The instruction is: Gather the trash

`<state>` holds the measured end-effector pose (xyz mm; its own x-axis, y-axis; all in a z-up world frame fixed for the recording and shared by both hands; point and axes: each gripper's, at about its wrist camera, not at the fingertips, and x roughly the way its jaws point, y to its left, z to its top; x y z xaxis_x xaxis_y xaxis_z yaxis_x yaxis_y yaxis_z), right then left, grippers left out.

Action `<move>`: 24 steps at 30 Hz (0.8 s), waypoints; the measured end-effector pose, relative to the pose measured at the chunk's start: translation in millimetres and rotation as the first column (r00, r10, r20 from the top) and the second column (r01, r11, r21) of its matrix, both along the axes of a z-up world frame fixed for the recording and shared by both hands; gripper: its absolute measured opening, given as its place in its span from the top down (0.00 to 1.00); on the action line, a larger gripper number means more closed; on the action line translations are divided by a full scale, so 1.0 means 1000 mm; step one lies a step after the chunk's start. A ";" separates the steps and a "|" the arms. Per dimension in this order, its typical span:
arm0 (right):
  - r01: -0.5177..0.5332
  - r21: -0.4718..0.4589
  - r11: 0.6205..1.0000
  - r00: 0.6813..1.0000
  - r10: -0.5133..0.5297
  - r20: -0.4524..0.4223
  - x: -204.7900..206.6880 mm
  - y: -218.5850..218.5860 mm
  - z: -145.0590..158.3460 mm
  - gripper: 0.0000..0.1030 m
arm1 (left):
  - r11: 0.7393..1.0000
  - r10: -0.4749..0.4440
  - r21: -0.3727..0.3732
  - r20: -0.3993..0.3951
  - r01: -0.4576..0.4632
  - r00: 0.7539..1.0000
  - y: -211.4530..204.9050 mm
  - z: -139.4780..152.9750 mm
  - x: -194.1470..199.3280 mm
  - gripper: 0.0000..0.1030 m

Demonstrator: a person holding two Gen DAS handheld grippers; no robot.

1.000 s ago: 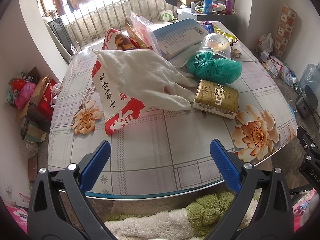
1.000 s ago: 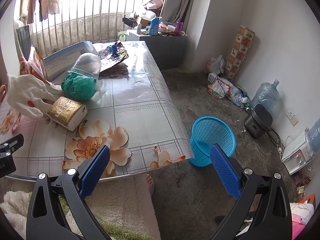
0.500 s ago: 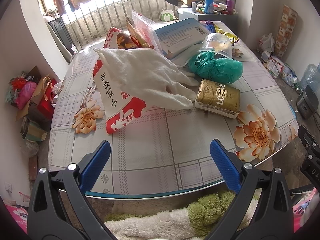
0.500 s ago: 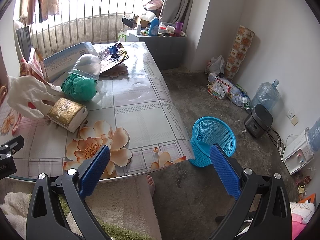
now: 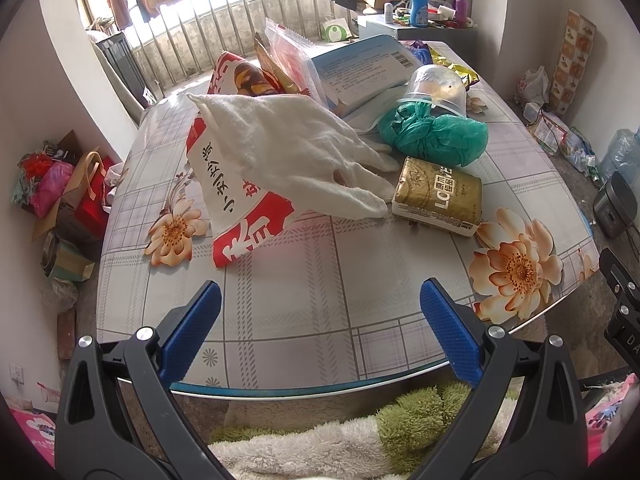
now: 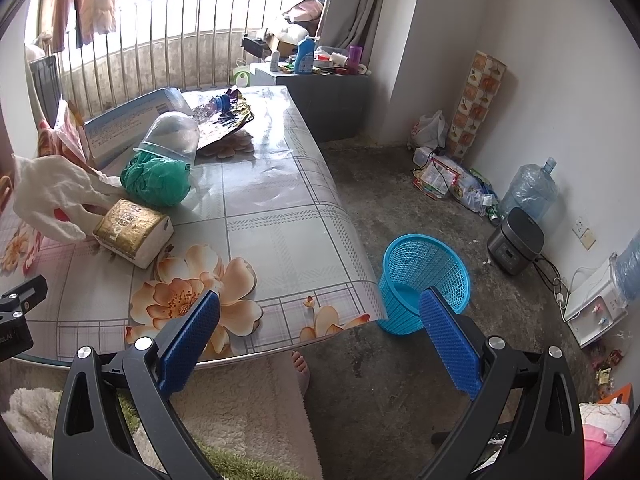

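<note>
Trash lies on the flowered table (image 5: 320, 280): a white glove (image 5: 296, 152) draped over a red and white snack bag (image 5: 236, 216), a gold tissue pack (image 5: 438, 196), a green plastic bag (image 5: 436, 134), a clear plastic lid (image 5: 438, 84) and a blue and white package (image 5: 360, 66). My left gripper (image 5: 318, 328) is open and empty over the table's near edge, short of the trash. My right gripper (image 6: 320, 336) is open and empty, over the table's front right corner. A blue mesh bin (image 6: 424, 280) stands on the floor beside that corner.
Foil wrappers (image 6: 224, 120) lie at the table's far end. A dark cabinet (image 6: 320, 92) with bottles stands behind. A rice cooker (image 6: 516, 240), water jug (image 6: 528, 192) and floor litter sit along the right wall. Bags (image 5: 60, 196) pile left of the table.
My left gripper has edged slightly forward and nearer the trash pile. The right gripper has barely moved. Both stay open.
</note>
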<state>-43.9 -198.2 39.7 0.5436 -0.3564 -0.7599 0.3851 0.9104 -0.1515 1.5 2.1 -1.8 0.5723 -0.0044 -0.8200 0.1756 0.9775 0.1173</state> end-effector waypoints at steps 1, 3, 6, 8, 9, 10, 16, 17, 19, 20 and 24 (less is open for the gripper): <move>0.002 -0.001 1.000 1.000 -0.002 0.001 0.001 0.000 -0.001 0.06 | 1.000 -0.001 -0.002 0.000 0.001 1.000 0.000 0.000 0.000 0.07; 0.007 -0.008 1.000 1.000 -0.007 0.006 0.000 0.001 -0.001 0.06 | 1.000 -0.005 -0.005 -0.003 0.005 1.000 0.001 -0.002 -0.001 0.07; 0.015 -0.012 1.000 1.000 -0.015 0.014 0.000 0.002 -0.001 0.06 | 1.000 -0.013 -0.007 -0.004 0.013 1.000 0.002 -0.003 -0.001 0.07; 0.021 -0.011 1.000 1.000 -0.021 0.018 0.000 0.002 -0.002 0.06 | 1.000 -0.022 -0.007 -0.005 0.022 1.000 0.002 -0.002 -0.002 0.07; 0.023 -0.010 1.000 1.000 -0.023 0.020 0.000 0.002 -0.002 0.06 | 1.000 -0.025 -0.007 -0.005 0.025 1.000 0.002 -0.002 -0.002 0.07; 0.026 -0.009 1.000 0.999 -0.025 0.023 0.000 0.002 -0.003 0.06 | 1.000 -0.026 -0.007 -0.007 0.026 1.000 0.001 -0.002 -0.002 0.07; 0.034 -0.002 0.999 0.998 -0.034 0.050 -0.002 0.001 0.000 0.06 | 1.000 -0.028 -0.011 -0.013 0.027 1.000 0.000 -0.002 -0.002 0.07; 0.034 0.001 0.999 0.998 -0.034 0.058 -0.002 0.000 0.001 0.06 | 1.000 -0.029 -0.013 -0.014 0.029 0.999 0.001 -0.002 -0.003 0.07; 0.029 0.009 1.000 0.996 -0.030 0.078 -0.003 0.001 0.002 0.06 | 0.999 -0.030 -0.018 -0.013 0.030 0.999 0.003 -0.001 -0.003 0.07; 0.026 0.014 1.000 0.995 -0.027 0.092 -0.003 0.001 0.004 0.06 | 0.999 -0.031 -0.023 -0.014 0.030 0.999 0.004 -0.001 -0.004 0.07; 0.003 0.019 1.000 0.986 -0.007 0.168 -0.002 0.006 0.010 0.06 | 0.998 -0.041 -0.050 -0.008 0.041 0.999 0.007 0.000 -0.006 0.07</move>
<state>-46.3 -192.2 49.9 0.6621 -0.3461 -0.6648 0.4082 0.9104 -0.0674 -4.1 8.8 -1.8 0.5631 -0.0682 -0.8236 0.2164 0.9740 0.0673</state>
